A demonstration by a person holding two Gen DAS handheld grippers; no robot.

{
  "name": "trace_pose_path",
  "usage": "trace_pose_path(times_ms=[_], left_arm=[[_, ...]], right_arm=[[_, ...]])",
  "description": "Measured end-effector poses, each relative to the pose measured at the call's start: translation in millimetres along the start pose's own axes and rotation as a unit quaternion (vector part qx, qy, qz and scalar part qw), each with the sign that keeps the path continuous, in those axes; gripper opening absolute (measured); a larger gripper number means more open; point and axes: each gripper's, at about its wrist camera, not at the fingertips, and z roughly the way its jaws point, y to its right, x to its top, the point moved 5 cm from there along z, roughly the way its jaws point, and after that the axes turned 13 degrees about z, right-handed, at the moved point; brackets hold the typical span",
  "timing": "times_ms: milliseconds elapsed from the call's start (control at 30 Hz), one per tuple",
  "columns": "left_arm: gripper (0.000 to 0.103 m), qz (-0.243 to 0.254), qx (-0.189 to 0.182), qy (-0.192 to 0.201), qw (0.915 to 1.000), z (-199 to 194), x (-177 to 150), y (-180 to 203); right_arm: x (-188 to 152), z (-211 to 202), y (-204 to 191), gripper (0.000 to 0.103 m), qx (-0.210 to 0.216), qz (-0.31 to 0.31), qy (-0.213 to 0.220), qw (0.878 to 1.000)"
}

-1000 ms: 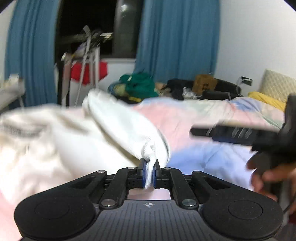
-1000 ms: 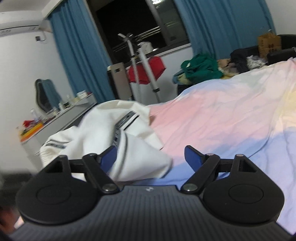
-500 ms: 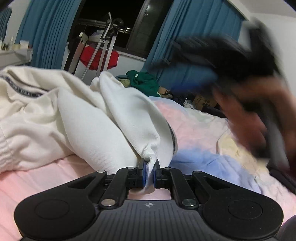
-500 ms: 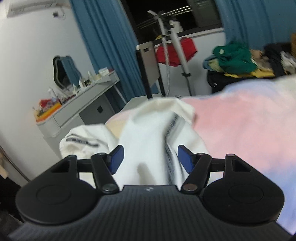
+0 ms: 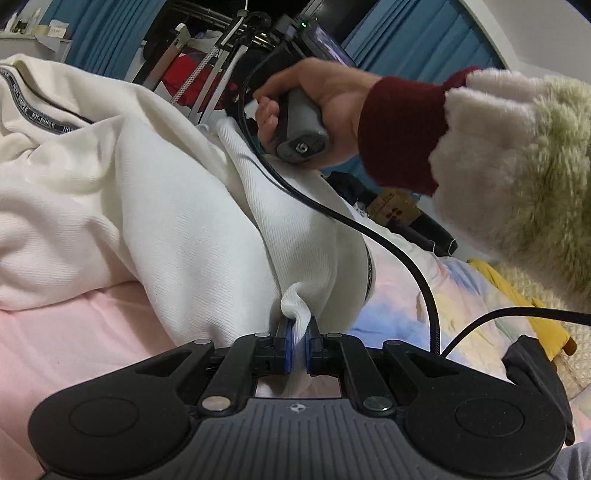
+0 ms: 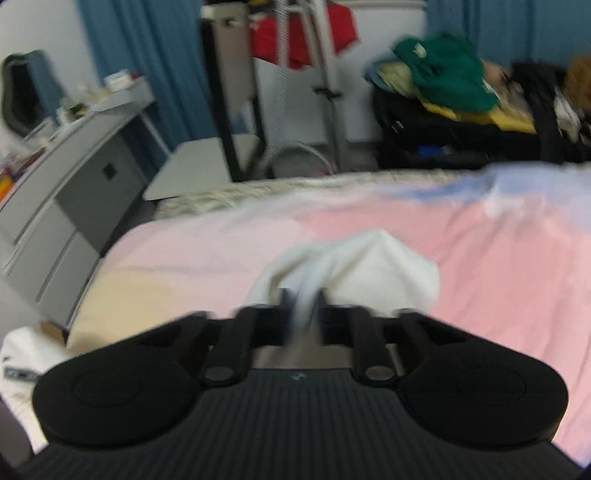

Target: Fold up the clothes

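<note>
A white sweatshirt (image 5: 155, 206) with a grey lettered stripe lies bunched on the pastel bed sheet (image 5: 74, 332). My left gripper (image 5: 298, 338) is shut on a fold of its ribbed edge, low over the bed. My right gripper (image 6: 301, 306) is shut on another part of the white sweatshirt (image 6: 373, 266) and holds it above the bed sheet (image 6: 498, 266); this view is blurred. In the left wrist view the hand on the right gripper's handle (image 5: 301, 125) is above the sweatshirt, with a cable (image 5: 399, 251) trailing down.
A grey dresser (image 6: 62, 177) stands left of the bed. A clothes stand with a red garment (image 6: 303, 33), a chair (image 6: 207, 162) and a pile of green and yellow clothes (image 6: 447, 77) stand beyond the bed's far edge. Blue curtains hang behind.
My right gripper has closed on the sweatshirt and lifted it toward the far side of the bed. My left gripper has kept its grip while the view tilted up.
</note>
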Motion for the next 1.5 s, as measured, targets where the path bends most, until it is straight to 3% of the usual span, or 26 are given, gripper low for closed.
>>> trace_pose_path(times_ms=[167, 400, 533, 700, 833, 900, 1033, 1233, 1500], left_arm=[[0.007, -0.003, -0.006, 0.001, 1.0, 0.2, 0.3, -3.0], [0.007, 0.038, 0.004, 0.014, 0.9992, -6.4, 3.5, 4.6], [0.007, 0.003, 0.006, 0.021, 0.9998, -10.2, 8.3, -7.9], [0.007, 0.024, 0.031, 0.02, 0.999, -14.7, 7.9, -4.6], [0.007, 0.045, 0.058, 0.004, 0.9973, -18.3, 3.7, 2.6], [0.007, 0.053, 0.067, -0.006, 0.9964, -18.4, 3.8, 5.9], [0.007, 0.081, 0.09, -0.024, 0.9924, -13.2, -6.0, 11.3], [0.011, 0.116, 0.108, -0.019, 0.9871, -19.4, -3.3, 26.1], [0.044, 0.144, 0.1, 0.001, 0.9846, -40.2, 14.2, 44.1]], right_arm=[[12.7, -53.2, 34.2, 0.005, 0.039, 0.025, 0.094, 0.994], [7.2, -167.0, 151.6, 0.005, 0.072, 0.128, 0.192, 0.97], [-20.6, -220.3, 225.6, 0.005, 0.072, 0.177, 0.228, 0.955], [-77.1, -242.6, 303.8, 0.006, 0.085, 0.254, 0.193, 0.944], [-121.0, -240.5, 337.2, 0.005, 0.147, 0.356, 0.118, 0.915], [-136.4, -237.2, 338.5, 0.005, 0.158, 0.378, 0.086, 0.908], [-148.2, -231.1, 316.5, 0.006, 0.154, 0.355, 0.048, 0.921], [-156.0, -226.8, 319.8, 0.006, 0.1, 0.331, 0.075, 0.935], [-158.7, -214.3, 331.5, 0.005, 0.06, 0.337, 0.084, 0.936]])
